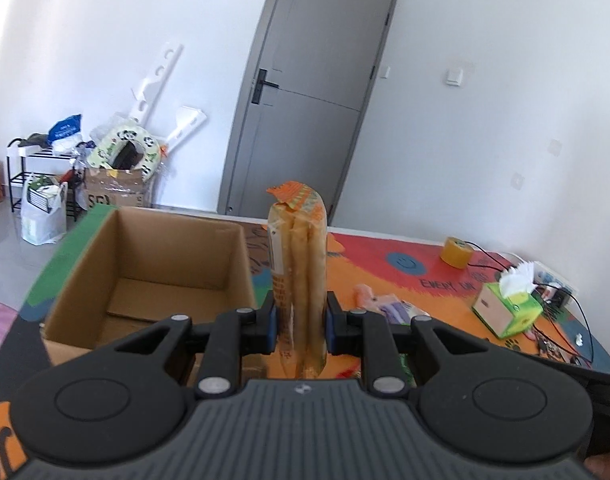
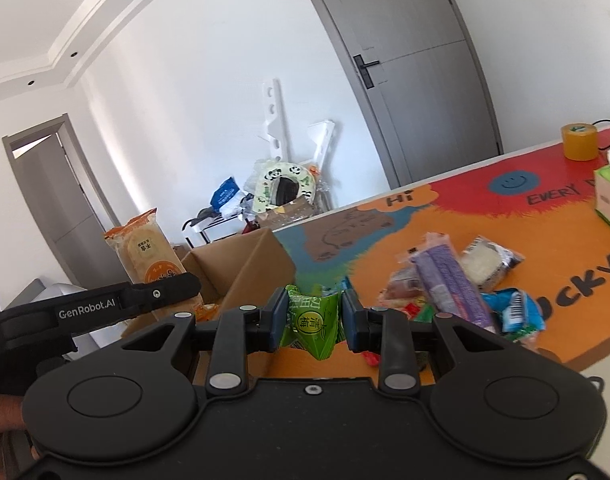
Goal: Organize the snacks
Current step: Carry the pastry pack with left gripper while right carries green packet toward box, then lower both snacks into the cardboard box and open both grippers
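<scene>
Left wrist view: our left gripper (image 1: 301, 326) pinches the upright orange rice-cracker pack (image 1: 299, 264), with the open brown cardboard box (image 1: 153, 264) at ten o'clock. Our right gripper (image 2: 311, 322) clamps a small green wrapped snack (image 2: 313, 320); it sees that box (image 2: 241, 268) at eleven o'clock.

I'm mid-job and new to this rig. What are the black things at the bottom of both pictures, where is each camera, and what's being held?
The black shapes are two hand-held grippers; a person carries one in each hand, and a fisheye camera on each looks forward along its two fingers.

In the left wrist view, the left gripper is shut on an orange pack of rice crackers, held upright beside an open cardboard box. The box looks empty as far as its floor shows.

In the right wrist view, the right gripper is shut on a small green snack packet. The left gripper and its crackers show at the left edge there.

On the colourful table mat lies a pile of loose snacks, including a purple packet, plus a roll of tape and a tissue box.
</scene>
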